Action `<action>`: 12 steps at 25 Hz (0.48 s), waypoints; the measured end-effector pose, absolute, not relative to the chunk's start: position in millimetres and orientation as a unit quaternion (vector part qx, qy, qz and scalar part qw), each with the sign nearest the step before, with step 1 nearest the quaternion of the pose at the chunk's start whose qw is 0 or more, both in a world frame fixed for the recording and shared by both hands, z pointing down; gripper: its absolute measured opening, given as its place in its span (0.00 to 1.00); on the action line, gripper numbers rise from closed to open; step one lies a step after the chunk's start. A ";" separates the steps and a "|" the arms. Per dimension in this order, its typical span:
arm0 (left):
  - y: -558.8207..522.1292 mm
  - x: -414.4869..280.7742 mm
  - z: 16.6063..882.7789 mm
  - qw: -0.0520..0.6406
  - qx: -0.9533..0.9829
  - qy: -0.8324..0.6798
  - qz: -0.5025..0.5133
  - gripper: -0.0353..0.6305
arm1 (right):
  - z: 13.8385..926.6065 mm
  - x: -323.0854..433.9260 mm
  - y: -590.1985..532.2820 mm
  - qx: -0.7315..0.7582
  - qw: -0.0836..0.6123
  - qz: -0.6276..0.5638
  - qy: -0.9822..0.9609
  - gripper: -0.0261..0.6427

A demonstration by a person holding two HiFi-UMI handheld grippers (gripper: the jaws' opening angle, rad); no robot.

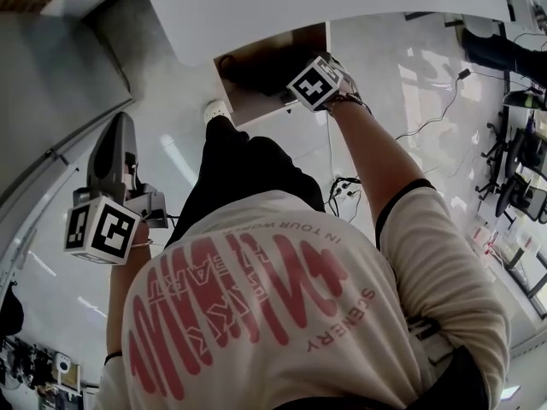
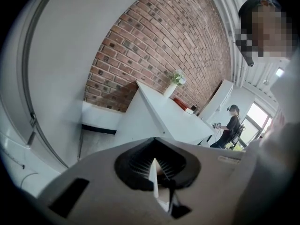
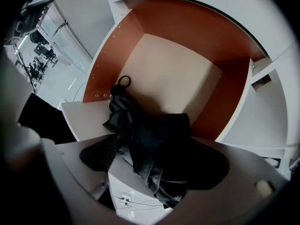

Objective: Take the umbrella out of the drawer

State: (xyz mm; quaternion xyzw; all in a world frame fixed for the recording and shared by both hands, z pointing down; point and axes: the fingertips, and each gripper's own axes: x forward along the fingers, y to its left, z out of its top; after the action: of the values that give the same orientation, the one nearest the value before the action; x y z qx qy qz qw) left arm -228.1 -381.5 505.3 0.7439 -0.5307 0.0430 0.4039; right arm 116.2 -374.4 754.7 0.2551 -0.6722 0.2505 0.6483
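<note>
- Left gripper (image 2: 155,173): grey jaws together, nothing between them.
- Right gripper (image 3: 157,165): pointing down, jaws wide apart, straddling cloth without visibly pressing it.
- Folded black fabric umbrella (image 3: 150,135): runs from the jaw gap toward 11 o'clock; strap loop (image 3: 123,81) lies inside the drawer.
- Open drawer (image 3: 173,69), tan floor, red-brown walls: beyond, at 12 o'clock.

This is an office-like lab space. A red brick wall (image 2: 159,46) backs white angular benches (image 2: 168,118); black swivel chairs (image 1: 517,173) and loose black cables (image 1: 344,186) sit on the glossy pale floor (image 1: 402,49).
</note>
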 end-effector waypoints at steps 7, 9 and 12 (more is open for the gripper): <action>-375.4 -222.7 520.4 0.415 0.738 -0.531 0.048 0.06 | 769.5 124.1 -375.3 0.237 0.676 0.225 -0.660 0.73; -374.8 -223.5 523.6 0.417 0.735 -0.532 0.050 0.06 | 773.3 124.2 -377.4 0.234 0.680 0.225 -0.658 0.73; -374.2 -223.6 530.6 0.421 0.731 -0.534 0.050 0.06 | 781.3 126.3 -379.3 0.225 0.687 0.227 -0.653 0.74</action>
State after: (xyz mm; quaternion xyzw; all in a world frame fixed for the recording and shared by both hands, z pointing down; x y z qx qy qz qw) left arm -223.6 -374.2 530.6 0.7312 -0.5343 0.0503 0.4210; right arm 126.3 -379.3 781.3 0.2255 -0.6526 0.2266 0.6870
